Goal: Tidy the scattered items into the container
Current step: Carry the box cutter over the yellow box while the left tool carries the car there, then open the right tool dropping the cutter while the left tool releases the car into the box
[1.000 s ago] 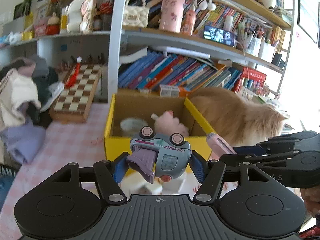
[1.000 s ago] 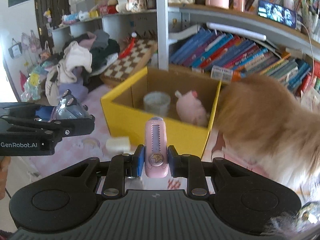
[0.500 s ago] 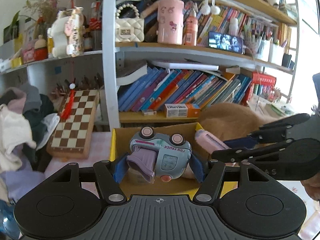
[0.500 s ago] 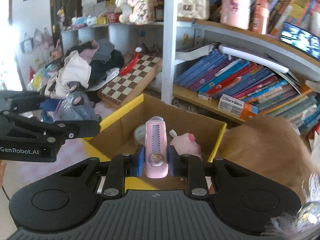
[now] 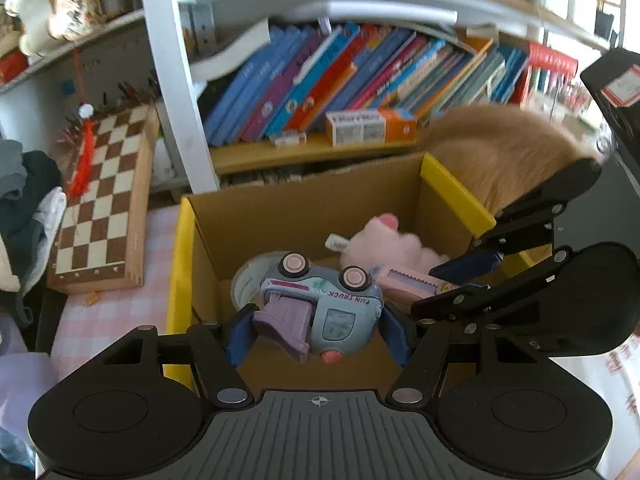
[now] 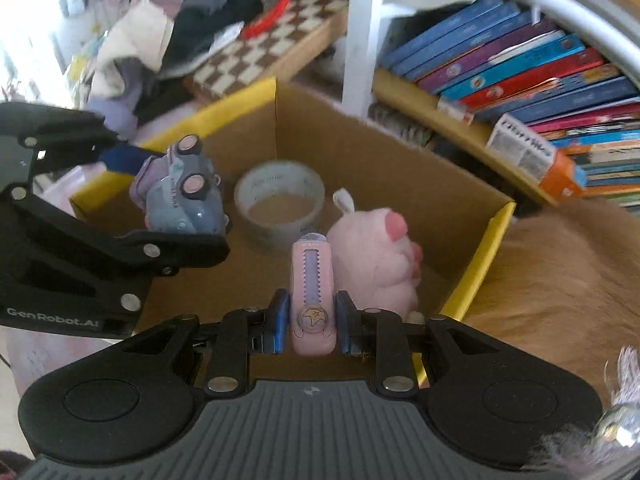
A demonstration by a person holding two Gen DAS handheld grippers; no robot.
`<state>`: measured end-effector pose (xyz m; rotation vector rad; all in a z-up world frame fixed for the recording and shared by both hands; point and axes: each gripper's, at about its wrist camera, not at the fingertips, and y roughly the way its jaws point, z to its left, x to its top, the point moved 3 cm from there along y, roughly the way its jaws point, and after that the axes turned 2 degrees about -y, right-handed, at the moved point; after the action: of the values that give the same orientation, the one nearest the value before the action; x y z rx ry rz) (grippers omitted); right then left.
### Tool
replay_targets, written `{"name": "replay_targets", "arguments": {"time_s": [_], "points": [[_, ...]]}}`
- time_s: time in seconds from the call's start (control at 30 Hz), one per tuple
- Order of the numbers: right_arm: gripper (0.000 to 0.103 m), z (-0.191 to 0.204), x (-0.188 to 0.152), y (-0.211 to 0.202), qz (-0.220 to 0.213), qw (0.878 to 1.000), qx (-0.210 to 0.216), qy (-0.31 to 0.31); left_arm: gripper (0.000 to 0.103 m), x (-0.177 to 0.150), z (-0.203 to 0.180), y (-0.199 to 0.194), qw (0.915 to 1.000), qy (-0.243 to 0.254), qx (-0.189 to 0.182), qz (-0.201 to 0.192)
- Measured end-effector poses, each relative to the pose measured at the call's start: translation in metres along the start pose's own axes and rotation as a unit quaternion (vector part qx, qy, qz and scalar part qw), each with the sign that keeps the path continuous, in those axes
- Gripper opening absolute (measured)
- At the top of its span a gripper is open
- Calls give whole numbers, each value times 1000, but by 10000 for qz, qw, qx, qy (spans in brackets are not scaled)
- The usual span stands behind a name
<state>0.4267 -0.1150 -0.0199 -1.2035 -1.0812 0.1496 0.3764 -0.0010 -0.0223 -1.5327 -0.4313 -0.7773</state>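
Both hand-held grippers now lowered over the yellow cardboard box [image 5: 456,190], left hand-held gripper [image 5: 318,330] clamping an upturned toy truck [image 5: 320,304], right hand-held gripper [image 6: 310,326] clamping a pink utility knife [image 6: 311,296], tape roll [image 6: 279,202] at 11 o'clock, plush pig [image 6: 374,256] at 1 o'clock.

Both wrist views look forward and down from close above the near rim of the yellow box [image 5: 178,264] [image 6: 484,256], facing the far bookshelf [image 5: 304,152] [image 6: 460,120]. The left view sits left, the right view right; both share the box interior.

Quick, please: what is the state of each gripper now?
Left gripper: closed on the toy truck.
Right gripper: closed on the pink utility knife.
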Motion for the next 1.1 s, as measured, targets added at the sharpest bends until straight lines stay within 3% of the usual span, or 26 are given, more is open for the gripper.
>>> {"name": "replay_targets", "arguments": {"time_s": [0.37,0.8,1.1], "points": [[23,-6,7,41,589,9970,276,-408,65,-1,4,36,9971,331,116,682],[23,-5,6,50,696,9952,346,-592,65,2,-1,48,9931,807,166,839],[26,-12,8,42,473,9975,335,-404,69,4,4,42,9947,743,185,688]]}}
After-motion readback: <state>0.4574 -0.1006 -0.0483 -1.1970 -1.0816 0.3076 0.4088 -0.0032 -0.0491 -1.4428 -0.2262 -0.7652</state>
